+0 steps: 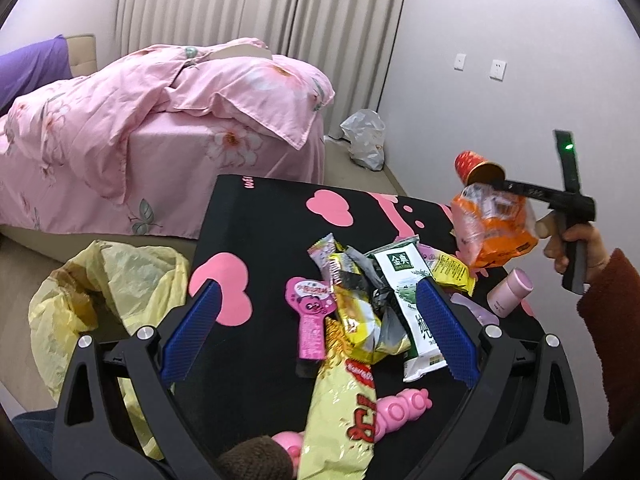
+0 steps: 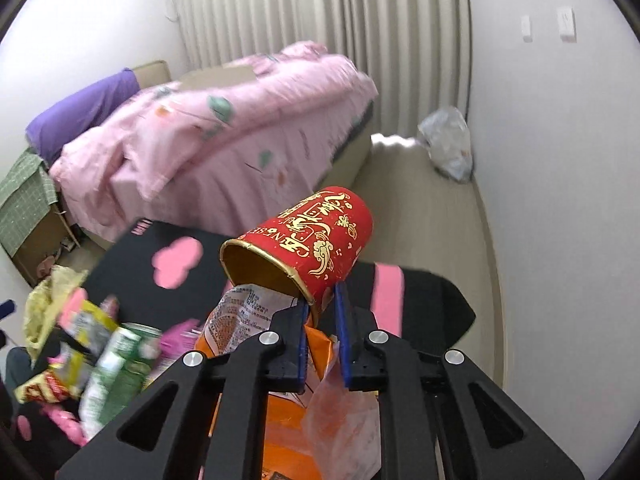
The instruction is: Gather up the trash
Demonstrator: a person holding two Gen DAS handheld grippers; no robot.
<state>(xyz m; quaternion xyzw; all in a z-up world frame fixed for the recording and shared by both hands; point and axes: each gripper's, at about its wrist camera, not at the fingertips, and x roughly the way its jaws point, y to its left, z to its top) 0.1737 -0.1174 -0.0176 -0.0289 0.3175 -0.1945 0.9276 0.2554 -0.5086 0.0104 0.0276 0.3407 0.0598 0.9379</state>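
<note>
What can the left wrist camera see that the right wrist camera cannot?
Only the left wrist view shows the pale pink cylindrical bottle lying on the table, the person's hand gripping the right tool, and the open left gripper. Only the right wrist view shows the green checked cloth over a cardboard box and the gold lettering on the red paper cup. Both show that cup pinched with the orange plastic wrapper, the yellow plastic bag and the pink bed quilt.
</note>
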